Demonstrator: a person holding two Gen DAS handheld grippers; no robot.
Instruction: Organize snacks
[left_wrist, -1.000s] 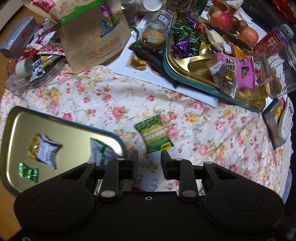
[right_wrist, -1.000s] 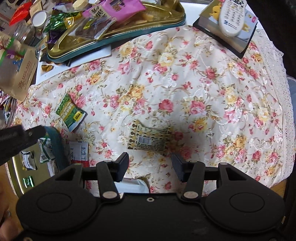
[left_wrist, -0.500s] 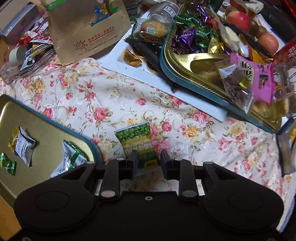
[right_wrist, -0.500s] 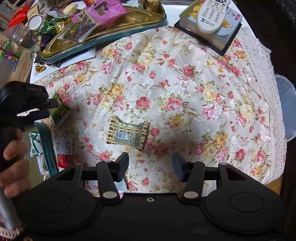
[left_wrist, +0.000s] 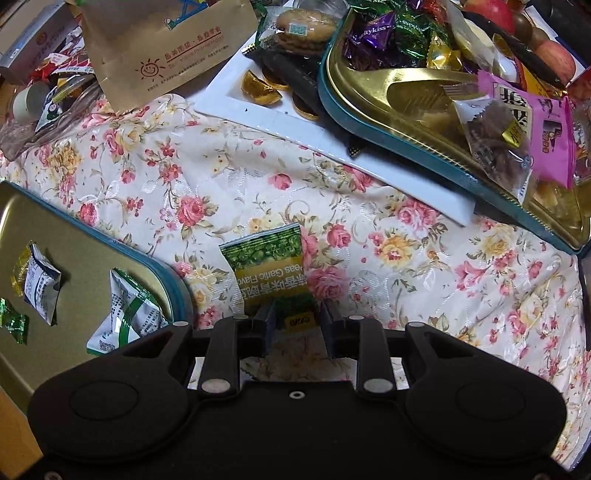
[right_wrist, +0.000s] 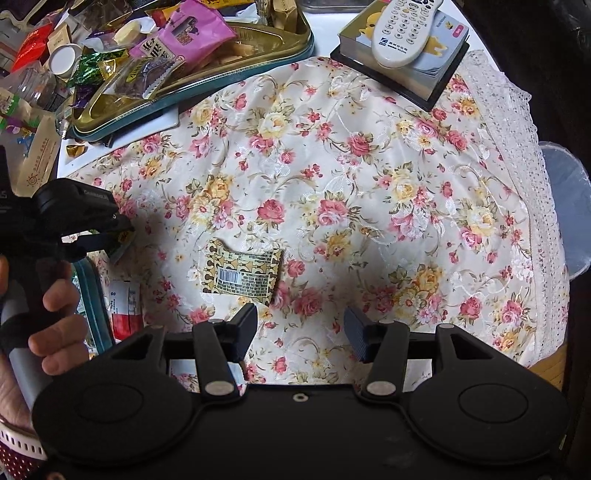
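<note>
A green pea snack packet (left_wrist: 271, 266) lies on the floral tablecloth. My left gripper (left_wrist: 297, 326) is open, its fingertips on either side of the packet's near end; from the right wrist view that gripper (right_wrist: 122, 236) is at the far left over the packet. A gold tray (left_wrist: 74, 266) at the left holds a few wrapped snacks (left_wrist: 127, 319). A tan patterned packet (right_wrist: 242, 273) lies on the cloth just beyond my right gripper (right_wrist: 301, 326), which is open and empty.
A full gold tray of snacks (left_wrist: 406, 110) rests on a white board (left_wrist: 332, 147) at the back. A brown paper bag (left_wrist: 162, 48) stands back left. A remote on a book (right_wrist: 406, 37) sits back right. A red-and-white packet (right_wrist: 125, 306) lies by the left tray.
My left gripper has moved forward and down until its open fingers flank the green packet's near end. My right gripper has drawn back slightly from the tan packet.
</note>
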